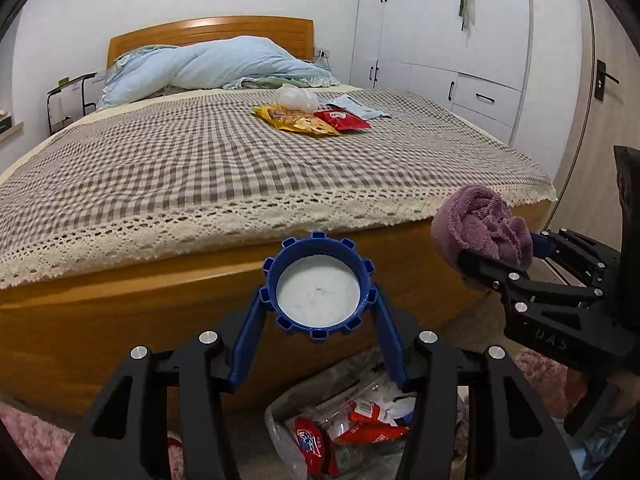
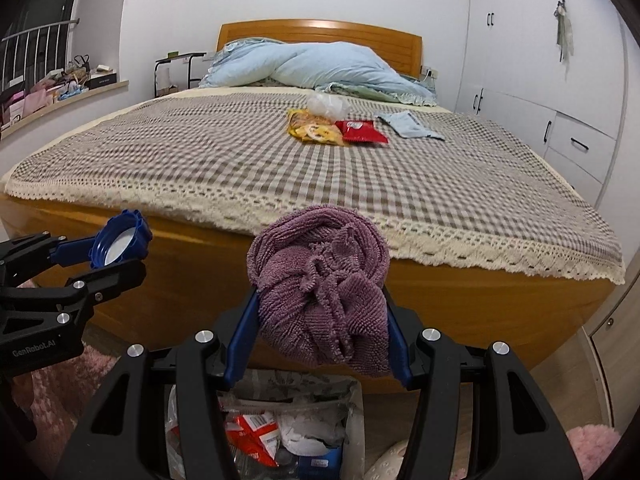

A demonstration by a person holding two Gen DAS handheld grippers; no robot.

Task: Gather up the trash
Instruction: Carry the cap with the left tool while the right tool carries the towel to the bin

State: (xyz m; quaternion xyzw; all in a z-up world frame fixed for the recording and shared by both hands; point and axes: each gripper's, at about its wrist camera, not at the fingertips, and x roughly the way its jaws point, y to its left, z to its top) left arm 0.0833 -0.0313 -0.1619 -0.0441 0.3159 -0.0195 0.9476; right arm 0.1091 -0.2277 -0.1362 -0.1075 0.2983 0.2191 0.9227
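Observation:
My left gripper [image 1: 318, 300] is shut on a blue notched bottle cap [image 1: 318, 285], its white inside facing the camera; the cap [image 2: 120, 244] also shows at the left of the right wrist view. My right gripper [image 2: 320, 300] is shut on a bunched purple cloth [image 2: 324, 280], seen too at the right of the left wrist view [image 1: 480, 228]. Both hang over a clear trash bag [image 1: 360, 420] on the floor holding red and white wrappers [image 2: 256, 432]. On the bed lie a yellow snack bag [image 1: 296, 120], a red packet [image 1: 344, 118], a crumpled clear plastic bag [image 1: 298, 96] and a pale blue packet [image 1: 356, 106].
The bed's wooden footboard [image 1: 120, 320] stands just ahead, under a checked cover with a lace edge [image 1: 240, 152]. Blue bedding [image 1: 216, 64] is piled at the headboard. White wardrobes [image 1: 460, 40] line the right wall. A pink rug [image 2: 60, 400] lies on the floor at left.

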